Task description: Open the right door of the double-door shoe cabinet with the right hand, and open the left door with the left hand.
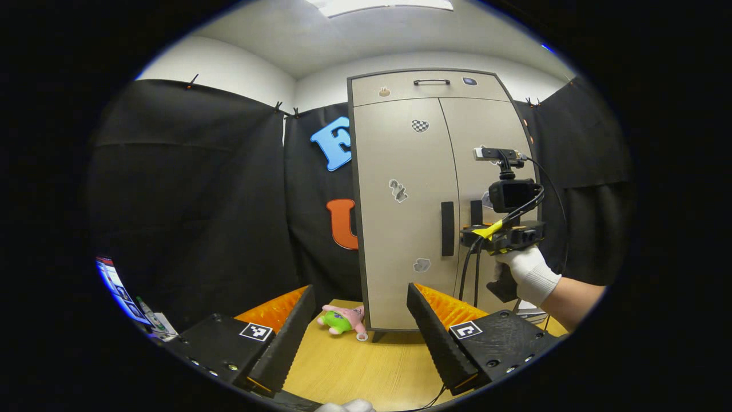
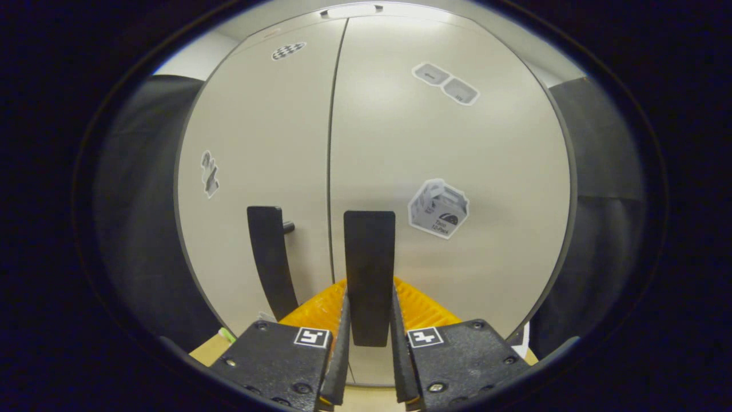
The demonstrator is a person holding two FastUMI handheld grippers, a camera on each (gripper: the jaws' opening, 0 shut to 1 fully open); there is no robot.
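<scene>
We see shoe cabinet [image 1: 400, 229] upright at far end of wooden table [image 1: 354, 366], both doors flush, so nothing opened yet. Right door [image 2: 457, 171] comes first: right gripper [image 2: 369, 343] sits close against it, fingers narrowed around right handle [image 2: 369, 269], both seemingly pressing, ready to pull. Left handle [image 1: 447, 228] untouched. Left gripper [image 1: 360, 326] waits back near us, jaws wide apart, holding nothing. Plush toy [image 1: 343, 320] lies by cabinet foot, left.
</scene>
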